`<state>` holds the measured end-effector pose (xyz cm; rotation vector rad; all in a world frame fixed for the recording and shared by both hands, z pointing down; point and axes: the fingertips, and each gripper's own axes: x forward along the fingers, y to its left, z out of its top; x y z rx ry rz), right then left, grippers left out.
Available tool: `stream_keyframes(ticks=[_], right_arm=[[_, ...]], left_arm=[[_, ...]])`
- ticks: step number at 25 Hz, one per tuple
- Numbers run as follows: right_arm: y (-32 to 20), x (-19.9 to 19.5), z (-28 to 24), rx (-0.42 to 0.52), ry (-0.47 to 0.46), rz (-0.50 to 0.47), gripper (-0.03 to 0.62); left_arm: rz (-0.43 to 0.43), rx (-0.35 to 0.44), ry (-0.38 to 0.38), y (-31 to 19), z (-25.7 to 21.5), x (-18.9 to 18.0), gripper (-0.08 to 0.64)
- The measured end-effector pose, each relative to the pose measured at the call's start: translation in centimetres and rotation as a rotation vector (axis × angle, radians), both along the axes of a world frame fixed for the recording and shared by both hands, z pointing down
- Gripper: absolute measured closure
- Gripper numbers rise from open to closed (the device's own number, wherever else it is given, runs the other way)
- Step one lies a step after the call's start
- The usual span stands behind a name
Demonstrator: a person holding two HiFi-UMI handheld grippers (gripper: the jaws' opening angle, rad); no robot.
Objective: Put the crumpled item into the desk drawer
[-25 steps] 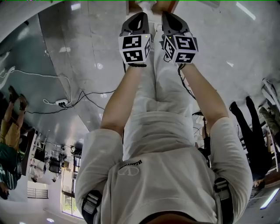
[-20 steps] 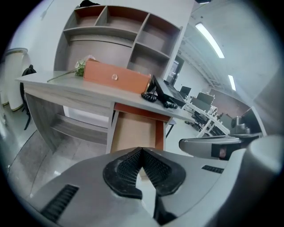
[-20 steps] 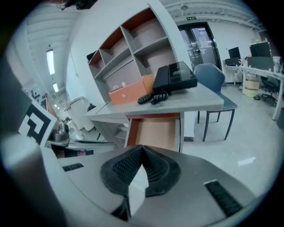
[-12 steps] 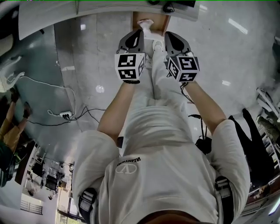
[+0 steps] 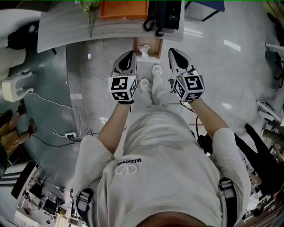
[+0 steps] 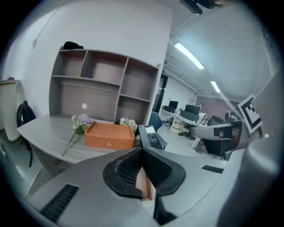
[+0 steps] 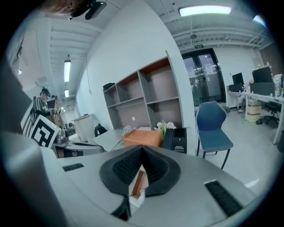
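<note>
White crumpled item (image 5: 143, 51) in open wood drawer (image 5: 155, 46), under desk (image 5: 66, 32).
Left gripper (image 5: 131, 54) & right gripper (image 5: 172, 52): jaws together, empty; orange box (image 5: 123, 9), phone (image 5: 168, 13) on desk.

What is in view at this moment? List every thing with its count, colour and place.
desk: one, pale grey, top of the head view
drawer: one, brown, open below the desk's edge
crumpled item: one, white, inside the drawer
box: one, orange, on the desk
flowers: two small bunches, pale, beside the box
black device: one, on the desk right of the box
shelf unit: one, grey, behind the desk
chair: one, blue, right of the desk
power strip: one, white, floor at left
shoes: two, white, before the drawer
left gripper: grey, shut, empty
right gripper: grey, shut, empty
</note>
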<state>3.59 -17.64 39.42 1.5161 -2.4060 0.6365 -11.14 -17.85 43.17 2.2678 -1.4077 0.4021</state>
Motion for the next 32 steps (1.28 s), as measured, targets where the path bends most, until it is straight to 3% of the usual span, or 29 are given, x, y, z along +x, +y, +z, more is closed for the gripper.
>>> stream_keyframes(ticks=[10,18,25,32], right_arm=[[3.6,4.1,-7.0,0.132,-0.042,0.065,0.593],[5.0,6.3,-13.7,0.246,-0.033,0.087,0.594],[6.0,7.4,-15.4,0.258,-0.029,0.092,0.594],[6.0,7.8,-15.0,0.257,-0.02,0.106,0.594]], left_arm=[[-0.028,0.223,-0.01,2.6,-8.4,-2.6,0.558],[-0.044,0.349,-0.01,3.7,-15.2,-2.7,0.558],[-0.039,0.397,0.013,3.6,-17.2,-3.0,0.558],[-0.024,0.394,0.008,3.1,-17.1,-2.5,0.558]])
